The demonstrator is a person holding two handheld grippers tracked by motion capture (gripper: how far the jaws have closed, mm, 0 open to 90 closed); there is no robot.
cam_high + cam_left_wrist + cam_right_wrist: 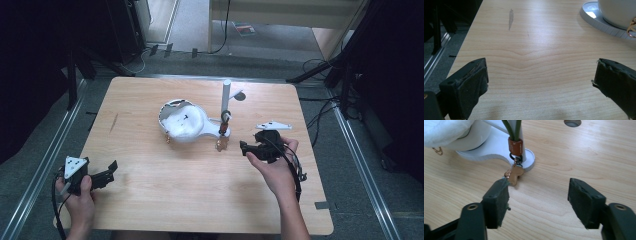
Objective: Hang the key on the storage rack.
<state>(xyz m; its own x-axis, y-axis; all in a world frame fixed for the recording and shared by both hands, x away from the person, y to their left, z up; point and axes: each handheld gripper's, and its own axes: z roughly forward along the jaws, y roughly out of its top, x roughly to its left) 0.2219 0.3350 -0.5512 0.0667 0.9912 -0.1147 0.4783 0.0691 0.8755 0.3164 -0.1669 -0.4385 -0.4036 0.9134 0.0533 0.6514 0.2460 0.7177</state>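
The left tool [111,171] sits at seven o'clock, gripped in the left hand [80,192], jaws spread wide and pointing toward three o'clock. The right tool [243,147], at four o'clock in the right hand [272,167], points toward nine o'clock, jaws parted, nothing between them.

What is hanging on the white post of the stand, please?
A keychain hangs on the white post: a green cord loop, a brown leather band, then a tan charm resting on the table. Where the loop goes over the post cannot be made out.
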